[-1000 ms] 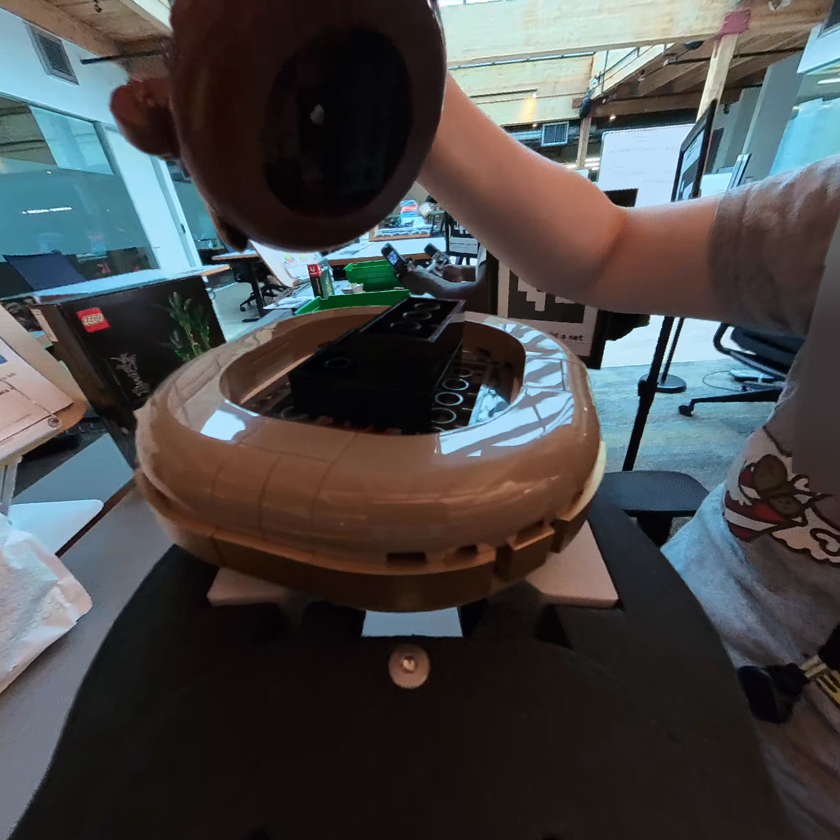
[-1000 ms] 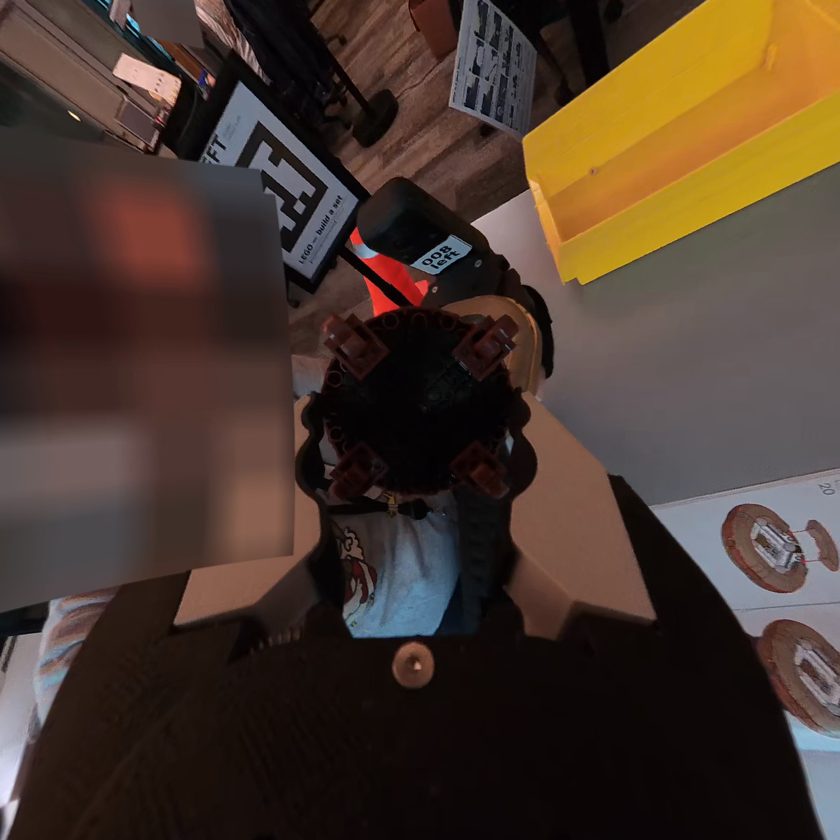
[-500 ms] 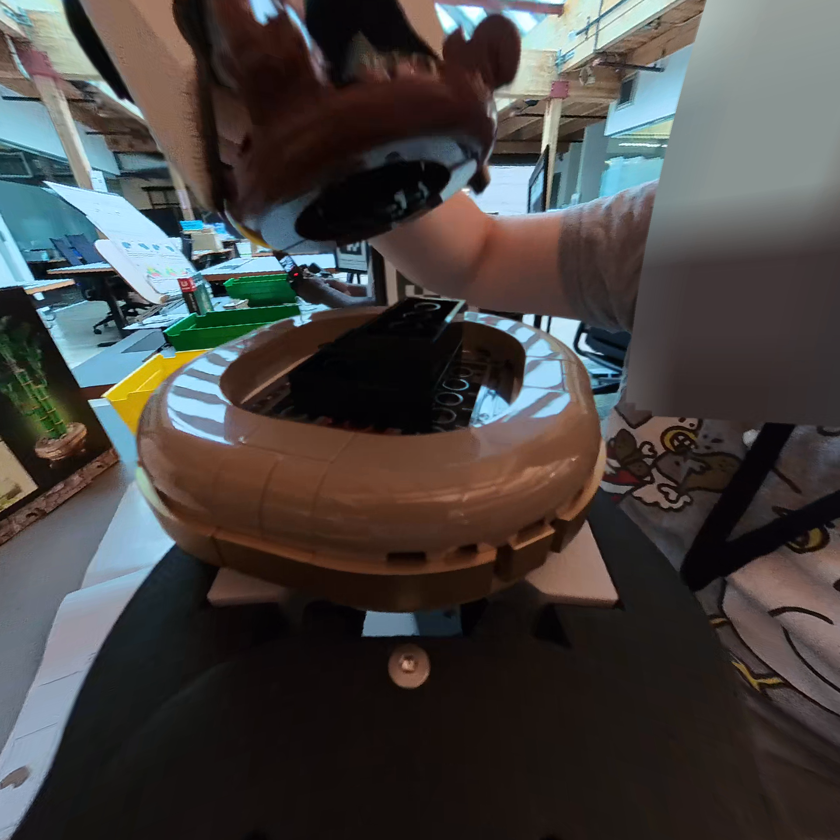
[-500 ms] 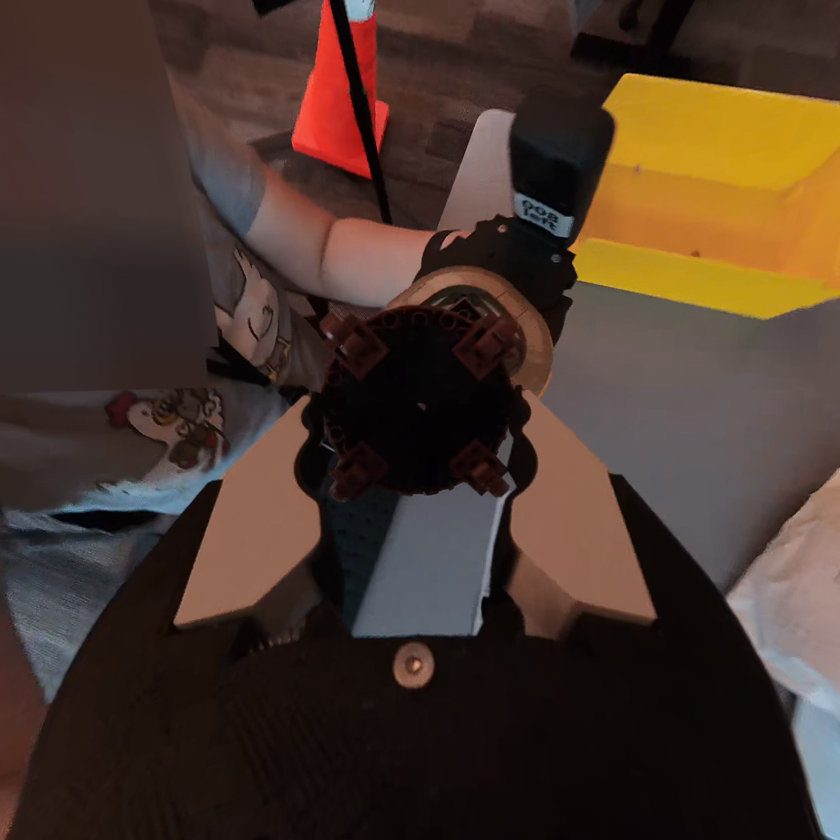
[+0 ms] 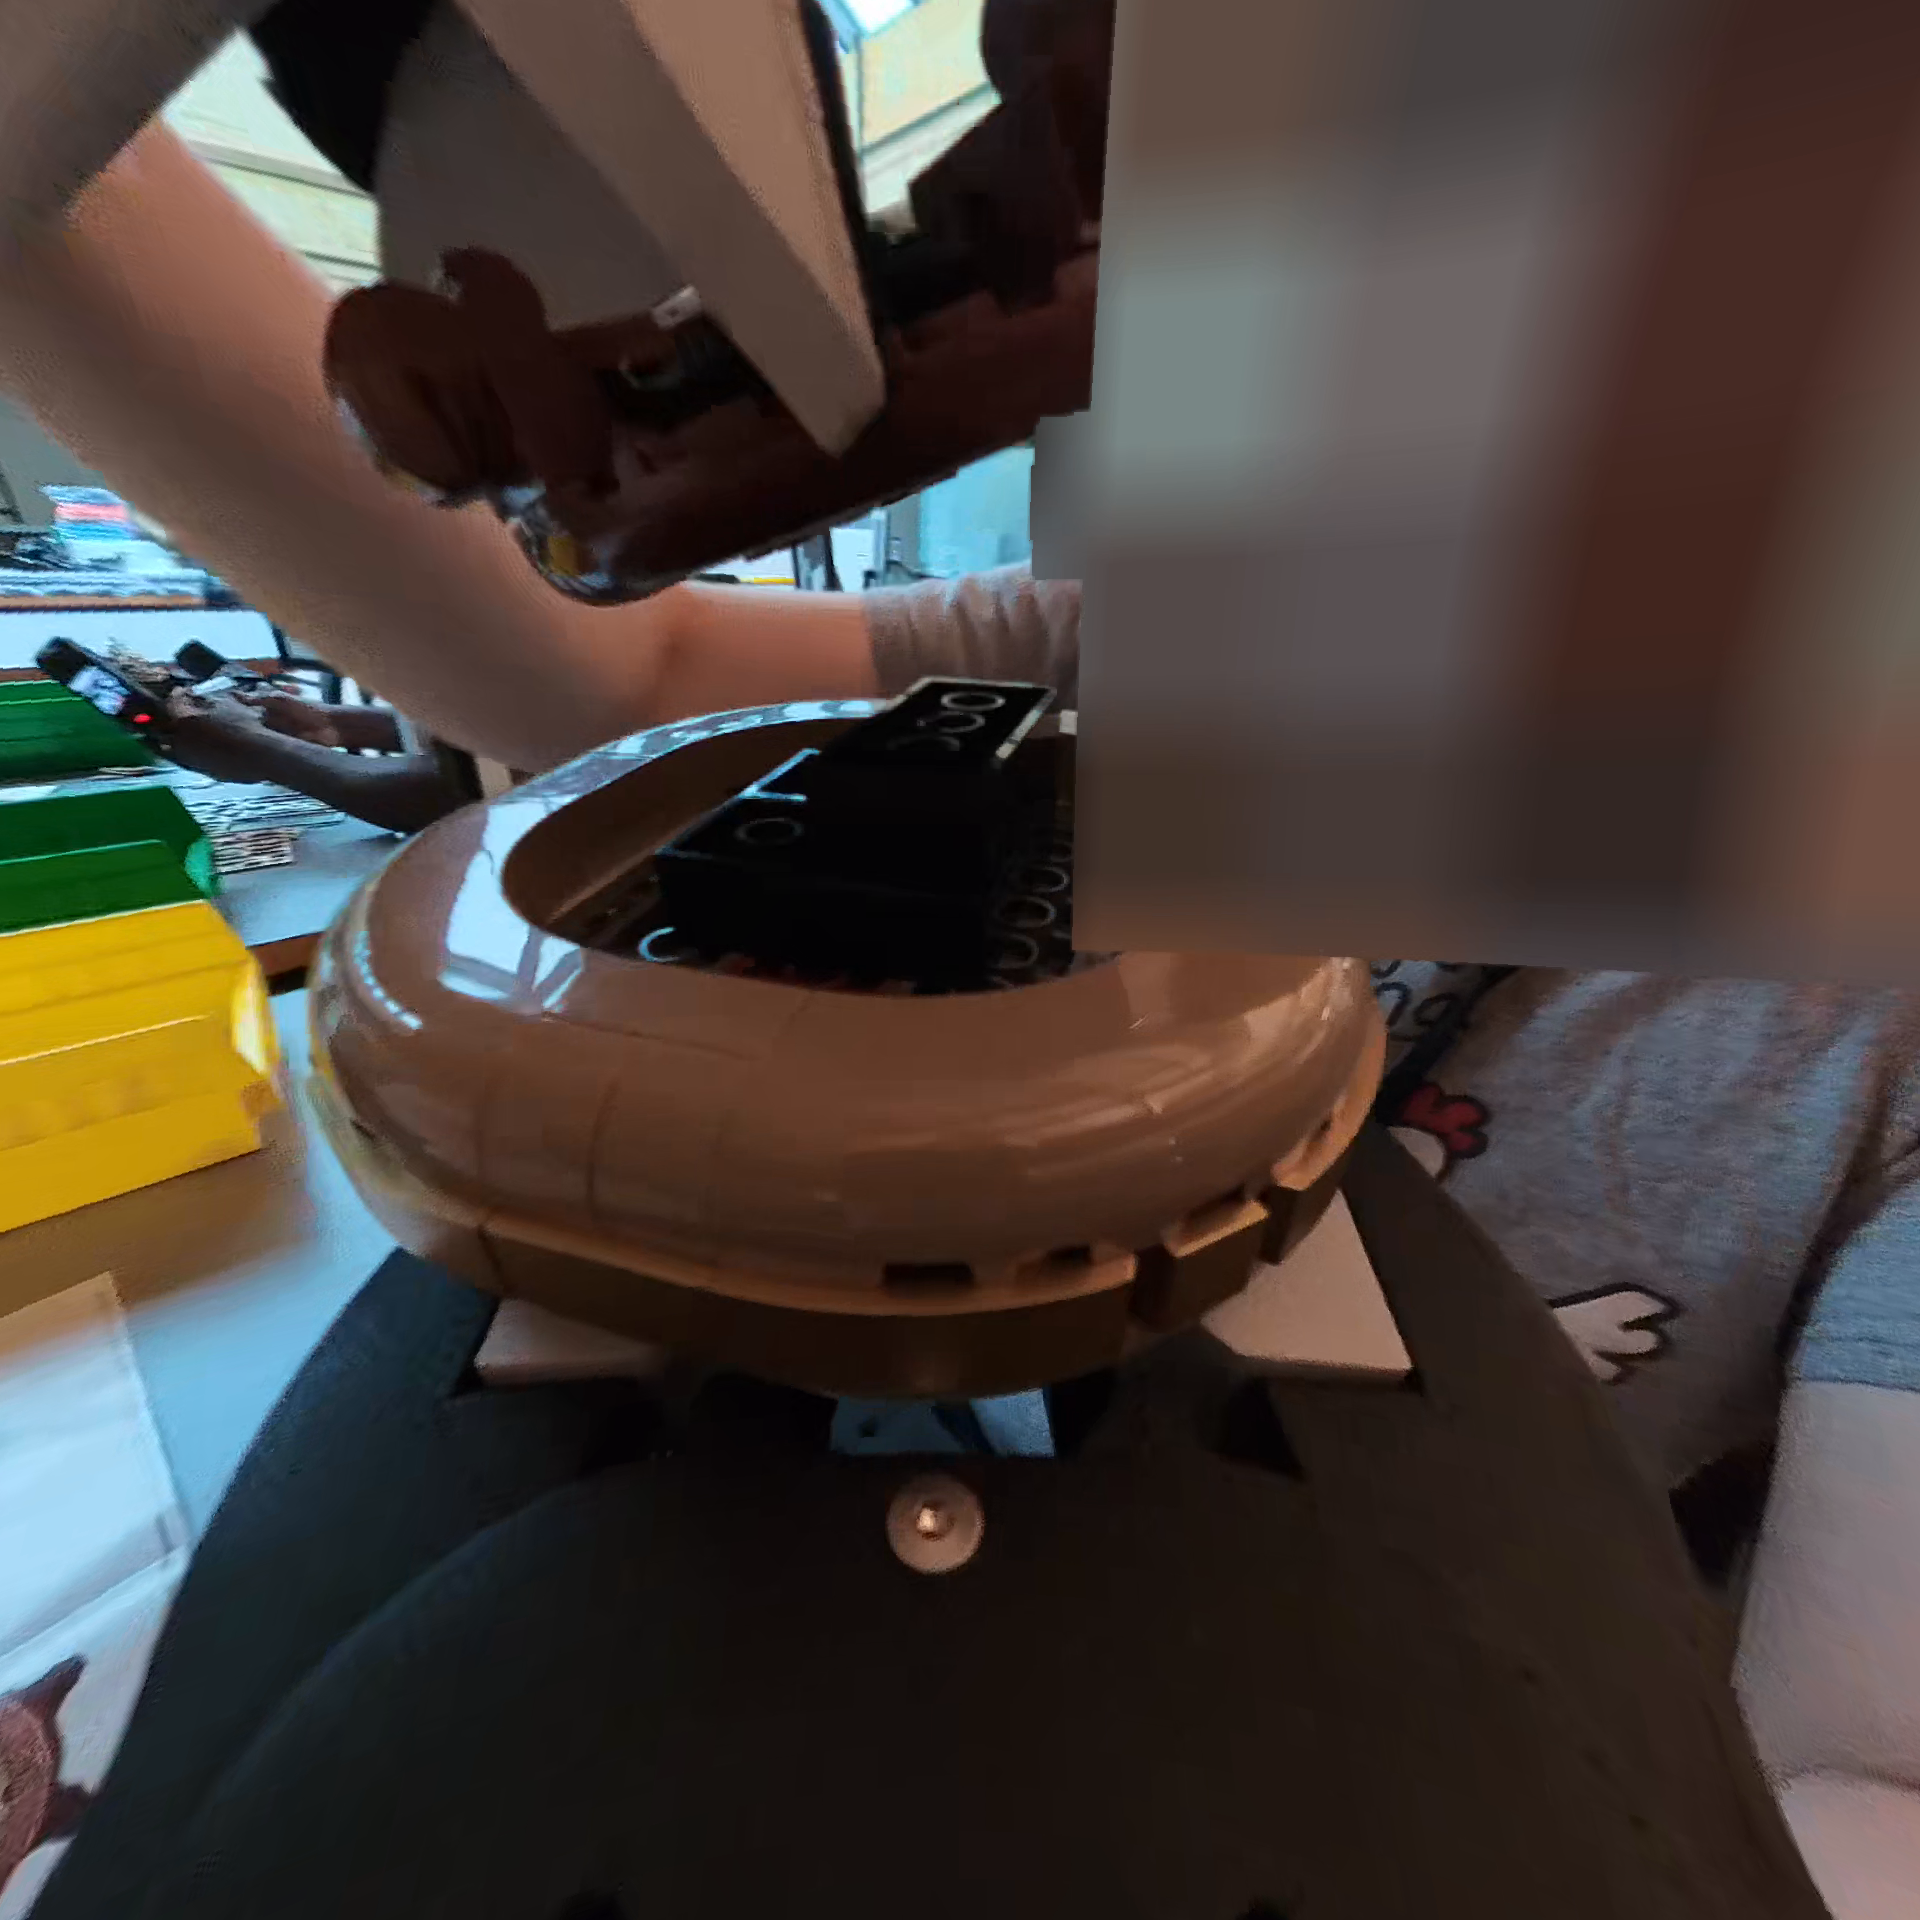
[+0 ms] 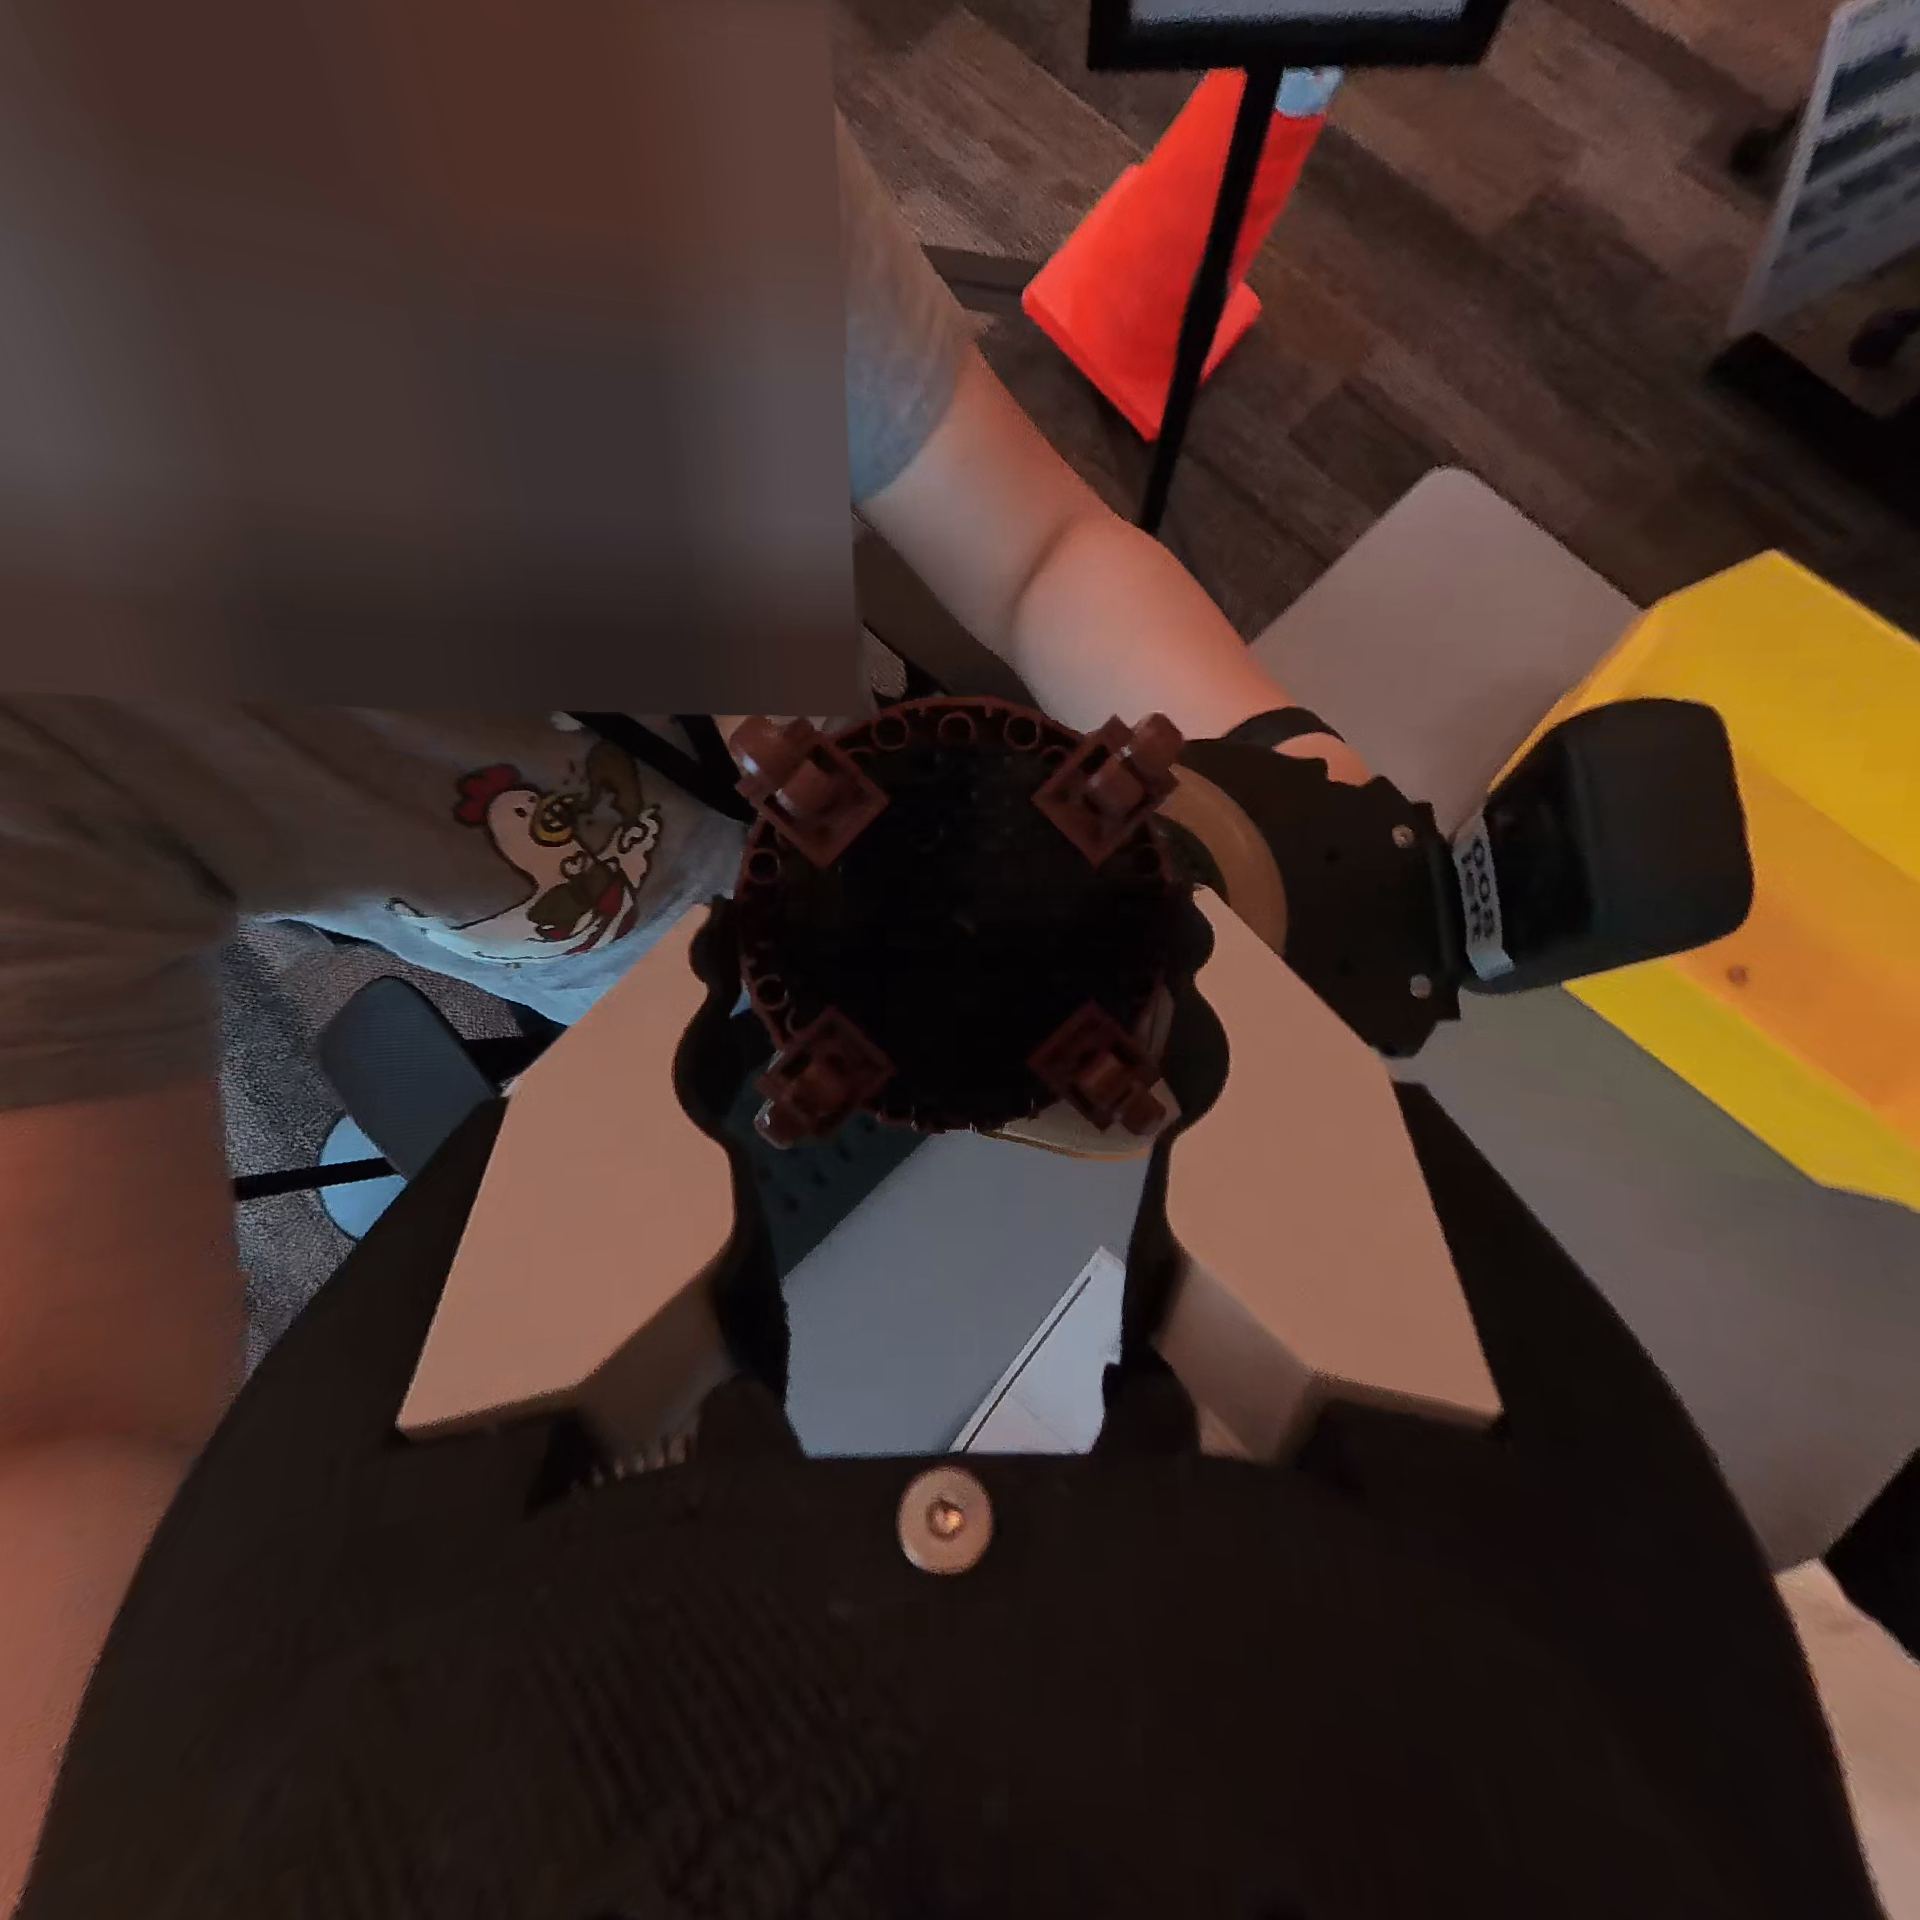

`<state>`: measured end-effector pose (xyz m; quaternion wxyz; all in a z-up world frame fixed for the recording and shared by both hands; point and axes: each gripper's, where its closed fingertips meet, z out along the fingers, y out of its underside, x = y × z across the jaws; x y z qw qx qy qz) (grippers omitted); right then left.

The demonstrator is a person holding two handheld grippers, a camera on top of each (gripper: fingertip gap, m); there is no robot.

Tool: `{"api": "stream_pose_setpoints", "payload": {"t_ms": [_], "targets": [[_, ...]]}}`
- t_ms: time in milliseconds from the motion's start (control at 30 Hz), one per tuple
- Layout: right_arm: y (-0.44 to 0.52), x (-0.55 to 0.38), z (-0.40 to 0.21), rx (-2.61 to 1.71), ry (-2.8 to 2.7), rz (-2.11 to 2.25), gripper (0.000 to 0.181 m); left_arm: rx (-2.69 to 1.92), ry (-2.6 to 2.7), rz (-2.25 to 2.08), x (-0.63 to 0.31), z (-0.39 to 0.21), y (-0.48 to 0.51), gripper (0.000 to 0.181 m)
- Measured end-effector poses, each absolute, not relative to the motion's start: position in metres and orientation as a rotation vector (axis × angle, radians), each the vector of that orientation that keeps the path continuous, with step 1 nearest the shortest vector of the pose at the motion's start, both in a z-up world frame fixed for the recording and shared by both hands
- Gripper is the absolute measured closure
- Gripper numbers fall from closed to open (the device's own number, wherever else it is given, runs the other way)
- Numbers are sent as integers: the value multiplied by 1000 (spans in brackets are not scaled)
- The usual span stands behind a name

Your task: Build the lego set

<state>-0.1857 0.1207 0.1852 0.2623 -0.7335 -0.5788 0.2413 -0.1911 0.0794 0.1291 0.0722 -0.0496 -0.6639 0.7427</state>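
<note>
My left gripper [image 5: 940,1340] is shut on a tan, ring-shaped Lego pot [image 5: 831,1122] and holds it up off the table. Black bricks [image 5: 862,842] sit stacked in the ring's hollow. My right gripper [image 6: 951,1049] is shut on a dark brown round plate [image 6: 961,925] with reddish-brown clips at its corners. In the left wrist view that plate [image 5: 727,468] hangs tilted just above the pot, apart from it, with a white finger [image 5: 665,260] over it. In the right wrist view the left gripper [image 6: 1382,904] and the pot's rim [image 6: 1242,842] show behind the plate.
A yellow bin [image 5: 114,1049] and green bins [image 5: 83,842] stand on the grey table [image 6: 1558,1247] to the left. An orange cone [image 6: 1143,260] and a black stand pole [image 6: 1205,312] are on the floor. Another person's hand [image 5: 260,727] works farther back. A printed sheet [image 5: 62,1507] lies near. The left gripper's tips are roughly 7 cm from the right gripper's.
The right gripper has brought the brown plate lower and closer over the pot and tilted it. Both views have swung round; the pot stays gripped the same way.
</note>
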Motion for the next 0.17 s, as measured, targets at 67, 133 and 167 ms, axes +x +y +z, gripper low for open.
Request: {"api": "stream_pose_setpoints", "payload": {"t_ms": [67,133,167], "targets": [[119,-185,196,-1929,-1588,682,98,-172,-1999,2186,-194,139,78,80],[117,-185,209,-1864,-1603,709,99,-222,-1993,2142,-200,150,77,72],[116,-185,215,-1834,-1611,716,99,-249,-1982,2110,-204,156,77,69]]}}
